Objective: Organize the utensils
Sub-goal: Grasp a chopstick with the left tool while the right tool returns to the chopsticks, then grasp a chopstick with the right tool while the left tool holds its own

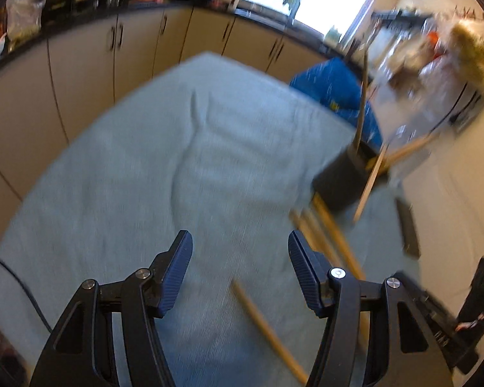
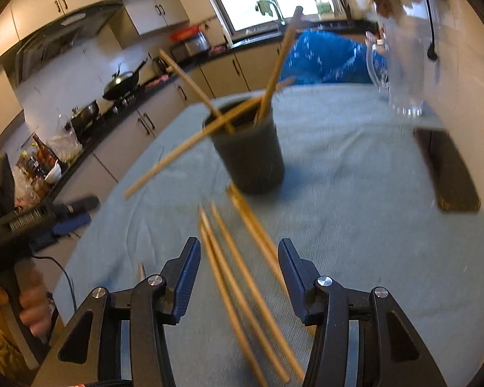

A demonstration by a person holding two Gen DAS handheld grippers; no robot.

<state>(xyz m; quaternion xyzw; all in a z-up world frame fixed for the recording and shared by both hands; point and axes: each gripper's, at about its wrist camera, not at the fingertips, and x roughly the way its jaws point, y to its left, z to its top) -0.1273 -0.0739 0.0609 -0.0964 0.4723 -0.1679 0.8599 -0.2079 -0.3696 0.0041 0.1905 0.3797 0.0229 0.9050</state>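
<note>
A table under a pale blue-green cloth (image 2: pixel 355 167) carries a dark cup (image 2: pixel 251 158) near the middle, with chopsticks leaning out of it. Loose wooden chopsticks (image 2: pixel 242 271) lie on the cloth just before the cup. A clear glass jug (image 2: pixel 400 74) stands at the far right edge.

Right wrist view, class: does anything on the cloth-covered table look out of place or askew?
Yes. Several loose chopsticks lie scattered on the blue cloth in front of the dark holder cup rather than inside it. The chopsticks in the cup lean at different angles, one tilting far out over the rim.
</note>
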